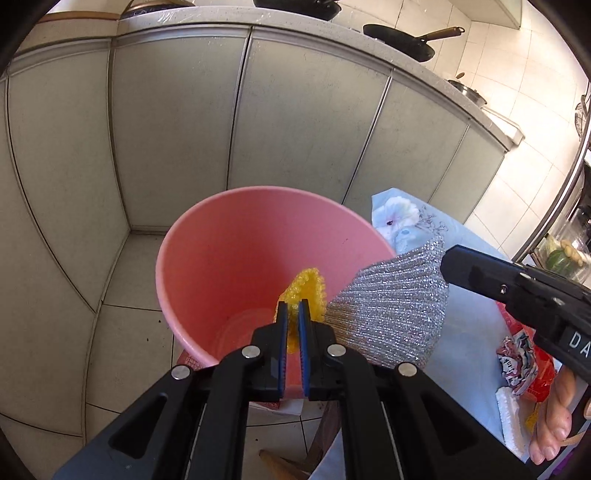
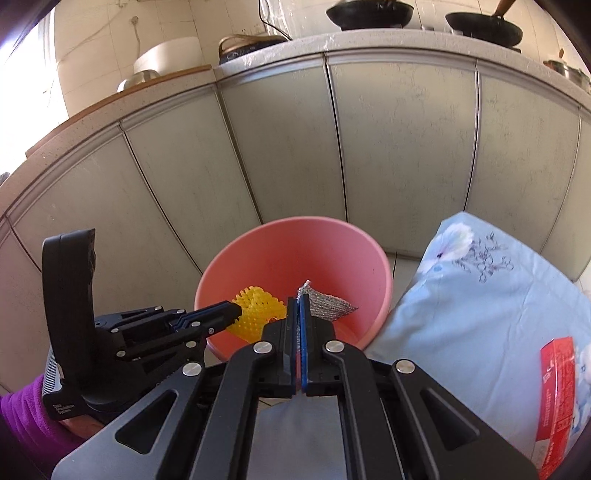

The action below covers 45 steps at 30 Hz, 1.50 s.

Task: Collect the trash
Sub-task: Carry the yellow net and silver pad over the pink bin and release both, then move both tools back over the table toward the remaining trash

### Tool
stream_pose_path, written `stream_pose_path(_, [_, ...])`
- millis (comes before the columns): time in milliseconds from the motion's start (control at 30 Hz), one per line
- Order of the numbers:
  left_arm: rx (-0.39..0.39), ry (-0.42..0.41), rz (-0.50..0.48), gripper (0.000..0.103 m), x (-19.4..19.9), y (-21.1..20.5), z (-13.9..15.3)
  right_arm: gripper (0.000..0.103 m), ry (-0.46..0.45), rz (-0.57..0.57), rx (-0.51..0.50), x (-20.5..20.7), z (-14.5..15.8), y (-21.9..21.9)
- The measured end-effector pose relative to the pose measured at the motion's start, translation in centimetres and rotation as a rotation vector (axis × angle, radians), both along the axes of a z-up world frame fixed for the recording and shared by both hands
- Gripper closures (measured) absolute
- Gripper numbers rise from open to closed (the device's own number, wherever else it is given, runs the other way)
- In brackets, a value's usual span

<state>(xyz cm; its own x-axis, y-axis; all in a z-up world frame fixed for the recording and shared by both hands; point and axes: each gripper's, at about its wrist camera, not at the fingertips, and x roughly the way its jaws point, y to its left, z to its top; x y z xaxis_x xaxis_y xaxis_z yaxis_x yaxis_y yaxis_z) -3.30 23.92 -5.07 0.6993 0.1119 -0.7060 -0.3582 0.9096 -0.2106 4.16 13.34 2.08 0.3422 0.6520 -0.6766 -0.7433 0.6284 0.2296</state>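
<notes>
- Left gripper (image 1: 293, 308) — its two blue-lined fingers are pinched tight on a yellow scrubber (image 1: 306, 291), holding it over the open mouth of the pink bucket (image 1: 192, 258).
- Seen from the right wrist, the yellow scrubber (image 2: 255, 306) is a flat plastic mesh covered in small round bumps, and it hangs inside the rim line of the pink bucket (image 2: 369, 266).
- Right gripper (image 2: 298, 301) is clamped shut on a silver scrubber (image 2: 327, 301), a thin knitted metallic pad with a glittery weave; one corner is caught between the pads and the rest sticks out over the bucket.
- In the left wrist view the silver scrubber (image 1: 399, 310) fans out wide at the bucket's right rim, just beside the yellow one, with the right gripper's black body behind it.
- Smooth pink plastic makes up the bucket, round and tapering toward its base; the part of the inside that shows is bare.
- Right of the bucket lies a pale blue cloth (image 2: 480, 295) printed with flowers — on it a red wrapper (image 2: 556, 387).
- Behind stand grey cabinet doors (image 2: 399, 147) under a speckled counter (image 2: 369, 40), which carries dark pans (image 2: 369, 13).
- Pale floor tiles (image 1: 129, 332) lie beneath the bucket.
- One purple sleeve (image 2: 26, 413) shows at the left gripper's handle.
</notes>
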Motion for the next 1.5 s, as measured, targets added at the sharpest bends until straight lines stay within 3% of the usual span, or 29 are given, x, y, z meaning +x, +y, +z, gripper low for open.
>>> stream_pose_path(167, [-0.016, 0.018, 0.017, 0.092, 0.0, 0.4, -0.7, 0.100, 0.024, -0.008, -0.032, 0.1, -1.1, 0.2])
stream_pose_path(300, [-0.036, 0.019, 0.029, 0.077, -0.3, 0.7, -0.8, 0.099, 0.035, -0.002, -0.060, -0.1, -1.7, 0.4])
stream_pose_path(367, [-0.042, 0.021, 0.036, 0.075, -0.5, 0.8, -0.8, 0.098, 0.044, 0.002, -0.069, -0.2, -1.9, 0.5])
stream_pose_path(433, [-0.047, 0.020, 0.038, 0.074, -0.7, 0.8, -0.7, 0.093, 0.050, 0.003, -0.073, -0.3, -1.8, 0.4])
stream_pose_path(500, [-0.050, 0.017, 0.037, 0.074, -0.9, 0.8, -0.5, 0.075, 0.053, 0.002, -0.067, -0.3, -1.8, 0.2])
stream_pose_path(667, [-0.045, 0.002, 0.024, 0.074, -1.3, 0.4, 0.4, 0.071, 0.054, -0.006, -0.046, -0.7, -1.2, -0.8])
stream_pose_path(967, [-0.054, -0.038, -0.054, 0.070, -1.5, -1.8, 2.6, 0.070, 0.020, -0.053, -0.020, -1.9, 0.5, -4.0])
stream_pose_path(1100, [-0.049, -0.056, -0.105, 0.069, -1.4, -3.6, 3.6, 0.062, -0.001, -0.085, -0.009, -2.6, 1.3, -6.0])
stream_pose_path(1500, [-0.074, -0.083, -0.288, 0.058, -0.5, -9.9, 5.4, 0.061, -0.094, -0.228, 0.010, -4.9, 4.6, -15.3])
